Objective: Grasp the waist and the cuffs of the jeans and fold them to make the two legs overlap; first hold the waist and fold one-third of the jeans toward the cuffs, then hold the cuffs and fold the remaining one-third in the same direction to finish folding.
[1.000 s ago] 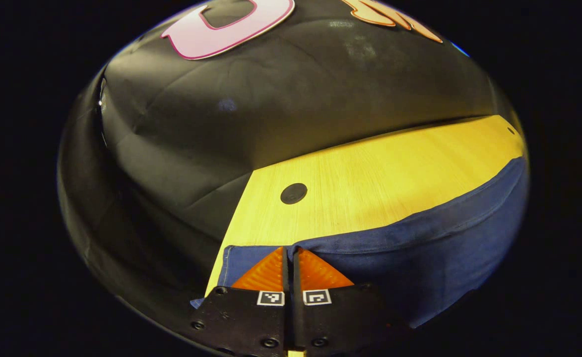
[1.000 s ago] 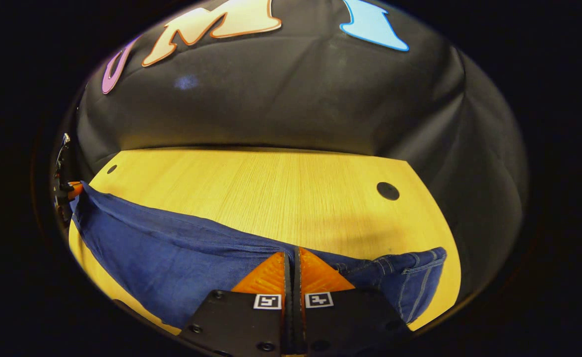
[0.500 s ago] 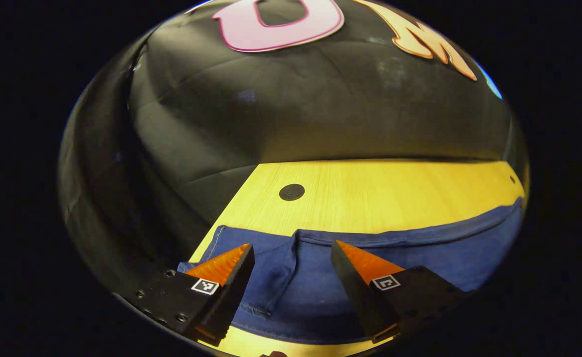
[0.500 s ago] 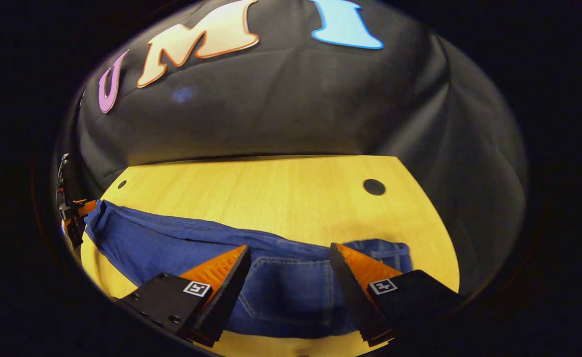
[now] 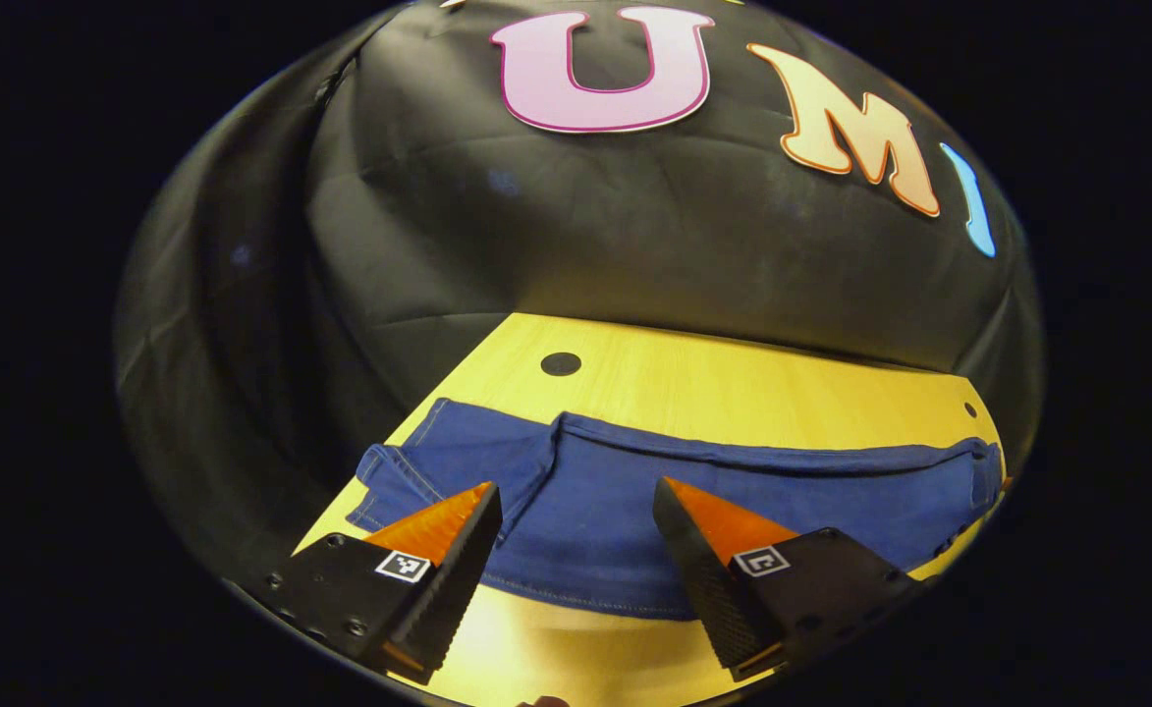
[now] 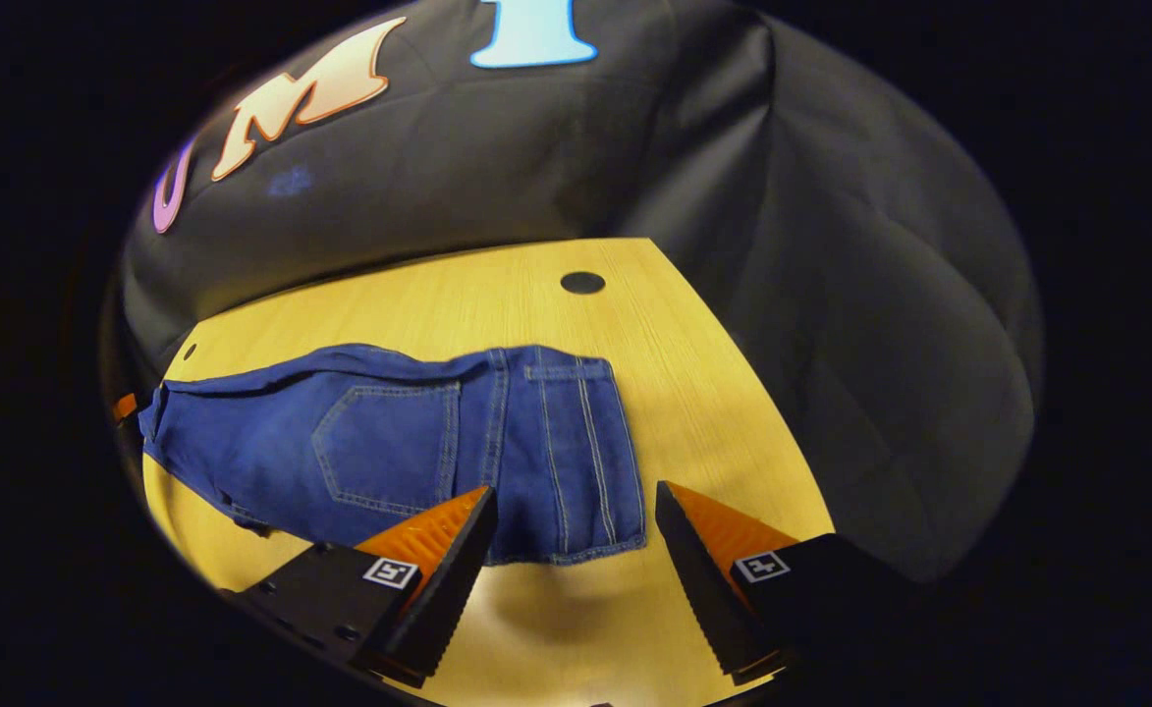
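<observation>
Black wrinkled cloth walled the booth behind a pale wood-grain table (image 5: 733, 383), smooth, with straight grain lines running toward the wall. Right gripper view put the table's right edge (image 6: 733, 344) slanting away, wall cloth sagging in soft folds past it.

Jeans (image 5: 733, 511) lay flat on the table as a long blue denim band, legs overlapped, stretched side to side. Matte weave, lighter stitching along the seams. Left gripper view had the cuff end (image 5: 418, 471) at the left, slightly rumpled, one layer's hem offset from the other. Right gripper view had the waist end (image 6: 576, 452): rectangular panel with parallel double stitch lines, and a back pocket (image 6: 389, 447), five-sided, outlined in contrast thread.

Left gripper (image 5: 576, 496) was spread wide, wedge-shaped fingers with ribbed inner faces, hanging over the jeans' near edge, nothing between them. Right gripper (image 6: 576, 496) likewise spread, fingers straddling the waist hem from above, gripping nothing; ridged pads (image 6: 433, 525) visible.

Round dark hole caps sat in the tabletop: one (image 5: 561, 363) beyond the cuffs, one (image 6: 582, 283) beyond the waist.
</observation>
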